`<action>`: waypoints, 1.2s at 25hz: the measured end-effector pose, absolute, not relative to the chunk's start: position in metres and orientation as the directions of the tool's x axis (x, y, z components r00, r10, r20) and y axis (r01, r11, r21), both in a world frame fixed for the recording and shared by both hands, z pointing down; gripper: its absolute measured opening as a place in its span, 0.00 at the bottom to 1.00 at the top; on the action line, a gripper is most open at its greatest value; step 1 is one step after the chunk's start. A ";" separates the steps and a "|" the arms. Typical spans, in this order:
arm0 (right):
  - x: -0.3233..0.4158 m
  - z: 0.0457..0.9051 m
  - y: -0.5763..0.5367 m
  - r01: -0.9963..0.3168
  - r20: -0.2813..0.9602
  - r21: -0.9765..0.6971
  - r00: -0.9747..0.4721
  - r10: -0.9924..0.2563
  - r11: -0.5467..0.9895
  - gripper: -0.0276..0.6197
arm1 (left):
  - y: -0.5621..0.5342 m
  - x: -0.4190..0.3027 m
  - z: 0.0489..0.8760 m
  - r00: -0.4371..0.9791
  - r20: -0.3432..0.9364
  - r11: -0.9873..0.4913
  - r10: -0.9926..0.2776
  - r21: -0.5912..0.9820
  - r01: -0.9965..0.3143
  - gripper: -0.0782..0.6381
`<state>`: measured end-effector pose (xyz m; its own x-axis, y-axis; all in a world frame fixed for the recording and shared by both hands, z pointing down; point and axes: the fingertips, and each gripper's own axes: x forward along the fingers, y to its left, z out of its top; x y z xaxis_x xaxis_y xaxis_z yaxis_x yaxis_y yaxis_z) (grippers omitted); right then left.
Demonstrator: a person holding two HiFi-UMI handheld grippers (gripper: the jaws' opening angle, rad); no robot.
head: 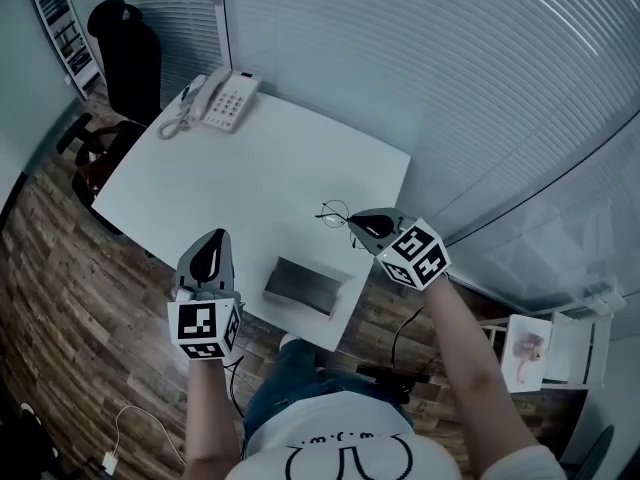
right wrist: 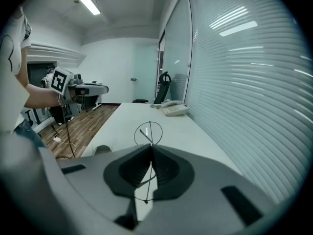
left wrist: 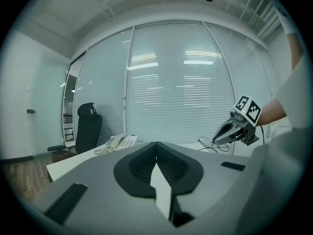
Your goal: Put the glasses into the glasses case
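L gripper: jaws together, nothing between them. Own view shows both pads meeting, w/ no object in the gap. It sits over the near-left part of the table, tip pointing away from the person.

Glasses case: grey, oblong, lying on the table at the near edge. It is between the 2 grippers and apart from both. Long axis runs approx. across the head view, slightly slanted.

R gripper: jaws closed on the glasses, pinching the thin wire frame.
- Own view: one round lens of the glasses stands upright just past the tips. A thin wire runs back through the jaw gap toward the camera, so the long axis is approx. in line w/ the gripper.
- Head view: glasses stick out from the tip toward table centre, beyond the case and to its far-right.
- L gripper view: R gripper slopes downward, w/ the glasses at its tip, low over the table. Contact w/ the table cannot be told.

Far end: phone near the far-left table corner, chair beyond it, blinds along the far side
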<state>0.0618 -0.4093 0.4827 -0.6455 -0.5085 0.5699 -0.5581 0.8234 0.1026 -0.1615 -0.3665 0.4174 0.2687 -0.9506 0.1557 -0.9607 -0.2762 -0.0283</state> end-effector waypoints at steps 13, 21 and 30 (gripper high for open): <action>0.092 0.400 -0.301 -0.594 0.412 0.168 -0.683 -0.603 0.787 0.07 | -0.250 -0.123 0.358 0.231 0.062 -0.235 -0.971 -0.078 -0.969 0.13; 0.078 0.397 -0.268 -0.581 0.406 0.189 -0.688 -0.602 0.792 0.07 | -0.223 -0.127 0.352 0.230 0.039 -0.233 -0.972 -0.082 -0.969 0.13; 0.036 0.406 -0.269 -0.579 0.413 0.163 -0.695 -0.589 0.799 0.07 | -0.235 -0.165 0.351 0.241 0.055 -0.244 -0.969 -0.079 -0.966 0.13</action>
<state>0.0356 -0.2686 0.4057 -0.6949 -0.5886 0.4132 -0.5793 0.7986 0.1633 -0.1652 -0.2345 0.3510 0.2406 -0.9691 0.0552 -0.9665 -0.2444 -0.0786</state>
